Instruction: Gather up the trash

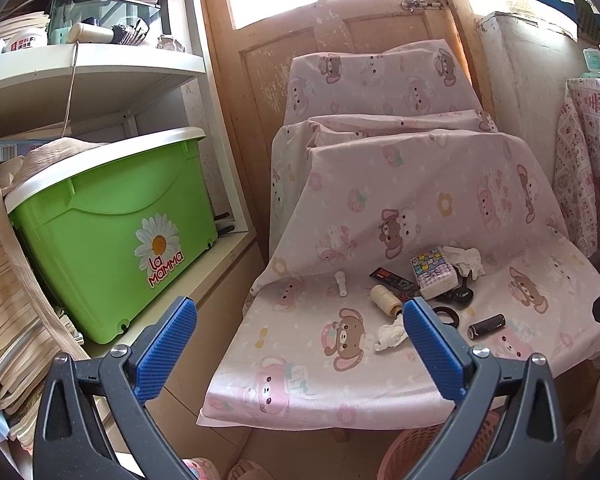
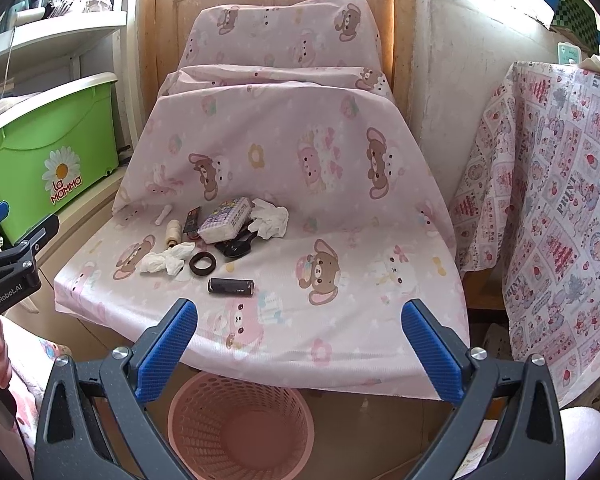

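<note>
Gripper spread is wide on both sides, and neither holds anything. Our left gripper [image 1: 300,320] sits nearest the crumpled tissue [image 1: 390,336], which lies just beside its right finger at about two o'clock, long axis running roughly left to right. A second wad [image 2: 270,220] rests farther back at twelve o'clock, beside the tissue pack [image 2: 226,220]. Our right gripper [image 2: 300,320] hangs above the pink basket [image 2: 240,428], well short of the bench [image 2: 380,320]; whether the dark cylinder [image 2: 231,286] counts as trash, we cannot say.
</note>
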The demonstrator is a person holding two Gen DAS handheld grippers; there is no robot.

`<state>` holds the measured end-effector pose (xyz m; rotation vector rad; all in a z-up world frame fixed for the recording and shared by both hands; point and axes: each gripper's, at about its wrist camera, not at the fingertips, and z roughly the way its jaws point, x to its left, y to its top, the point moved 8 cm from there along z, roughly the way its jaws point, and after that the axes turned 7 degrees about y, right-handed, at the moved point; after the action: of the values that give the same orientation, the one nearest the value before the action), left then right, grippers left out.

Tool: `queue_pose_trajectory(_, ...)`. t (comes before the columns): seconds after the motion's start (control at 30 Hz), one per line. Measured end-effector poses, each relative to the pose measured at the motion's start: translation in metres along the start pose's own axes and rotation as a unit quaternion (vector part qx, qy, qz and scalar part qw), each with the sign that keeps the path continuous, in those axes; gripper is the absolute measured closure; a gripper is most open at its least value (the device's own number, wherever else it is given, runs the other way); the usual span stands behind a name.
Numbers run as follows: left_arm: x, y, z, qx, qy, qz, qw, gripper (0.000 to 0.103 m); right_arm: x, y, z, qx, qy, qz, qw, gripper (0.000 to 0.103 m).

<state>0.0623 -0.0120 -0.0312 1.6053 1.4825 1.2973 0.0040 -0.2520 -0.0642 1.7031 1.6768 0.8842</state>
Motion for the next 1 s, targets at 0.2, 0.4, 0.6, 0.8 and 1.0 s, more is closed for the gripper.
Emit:
queue_pose_trajectory(0.2,0.0019,-0.0004,0.0024,0.005,-0.002,-0.003,1.0,0.001,-0.0007,-0.0004,-0.0002,0.002,0.0,-0.001,1.0,0.0)
queue_pose_trajectory(0.4,0.0034,-0.0006,0.0025,0.005,-0.002,-0.006,1.0,0.001,0.0,-0.0006,-0.0001,0.003,-0.004,-0.008,1.0,0.0)
queue_pose_trajectory(0.6,0.003,-0.0002,0.0011,0.003,-0.002,-0.003,1.0,0.001,0.0012,-0.0004,0.0,0.003,-0.002,-0.009,1.0,0.0)
queue_pose_trajectory(0.8,0.003,-0.0001,0.001,0.003,-0.002,-0.004,1.0,0.001,0.0017,-0.0013,0.0014,0.006,-0.001,-0.008,1.0,0.0)
queue_pose_trajectory(1.0,0.0013,-0.0003,0.0003,0.003,0.0,-0.004,1.0,0.001,0.0022,-0.0019,0.0017,0.007,0.0,-0.008,1.0,0.0)
